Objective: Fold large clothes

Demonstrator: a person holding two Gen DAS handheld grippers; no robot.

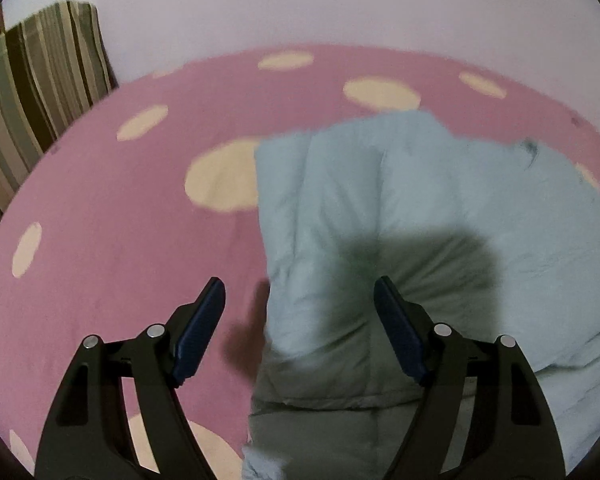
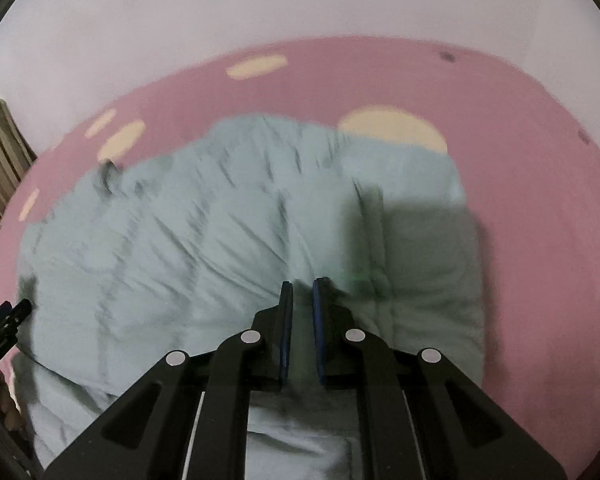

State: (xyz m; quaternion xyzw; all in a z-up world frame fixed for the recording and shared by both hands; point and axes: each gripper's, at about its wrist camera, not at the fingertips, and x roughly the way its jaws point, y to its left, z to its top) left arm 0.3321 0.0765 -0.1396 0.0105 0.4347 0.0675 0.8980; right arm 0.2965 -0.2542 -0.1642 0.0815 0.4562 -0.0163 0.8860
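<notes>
A pale blue padded garment lies folded in a thick bundle on a pink sheet with cream dots. My left gripper hovers over the garment's left edge, open wide, with nothing between its blue pads. In the right wrist view the same garment fills the middle. My right gripper stands above its right part with a narrow gap between the pads, and no cloth is pinched in the gap. The left gripper's tip shows at the left edge of that view.
A brown and green striped cushion leans against the pale wall at the far left, also visible as the striped cushion. The pink sheet spreads around the garment on all sides. A hand is at the lower left.
</notes>
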